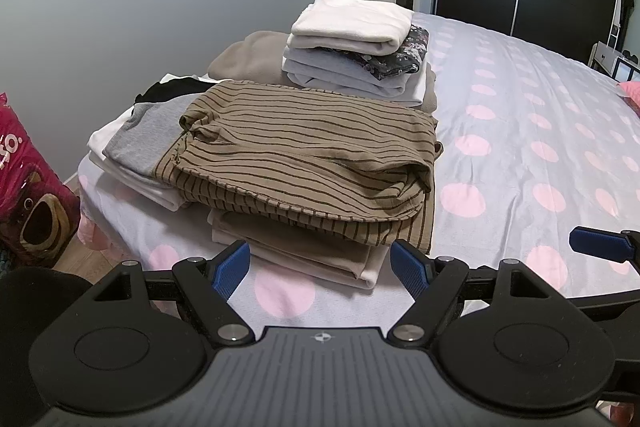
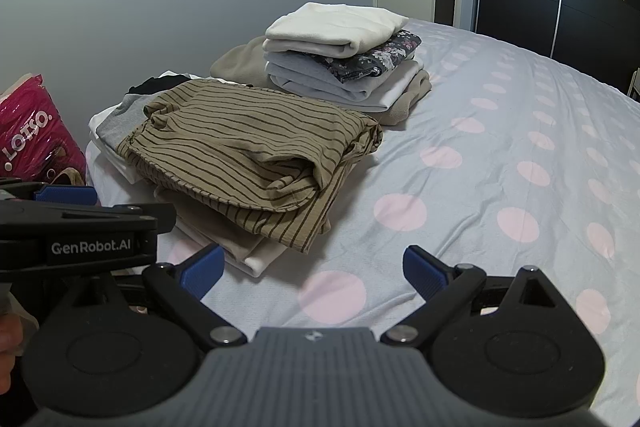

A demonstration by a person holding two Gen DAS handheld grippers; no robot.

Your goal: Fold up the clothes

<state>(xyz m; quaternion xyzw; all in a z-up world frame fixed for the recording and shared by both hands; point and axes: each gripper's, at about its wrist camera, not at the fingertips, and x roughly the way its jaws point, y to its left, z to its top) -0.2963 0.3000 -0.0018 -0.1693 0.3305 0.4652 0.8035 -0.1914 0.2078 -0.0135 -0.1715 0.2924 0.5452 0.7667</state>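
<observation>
Both tools spread apart and empty above the bed, striped garment folded on the near pile.

The left tool (image 1: 320,267) and right tool (image 2: 314,269) each hold their blue fingers wide, gripping nothing, just short of the bed (image 1: 520,147). The striped garment (image 1: 304,151) lies folded on top of a low stack of pale clothes (image 1: 304,255) at about 12 o'clock in the left view and 11 o'clock in the right view. Its long axis runs from 10 o'clock to 4 o'clock in the left view, neckline toward 10, curved hem toward the tools. Beyond it at 12 o'clock stands a taller folded stack (image 1: 356,47), topped by a white piece. A pink bag (image 1: 28,187) sits at 9 o'clock, off the bed.
</observation>
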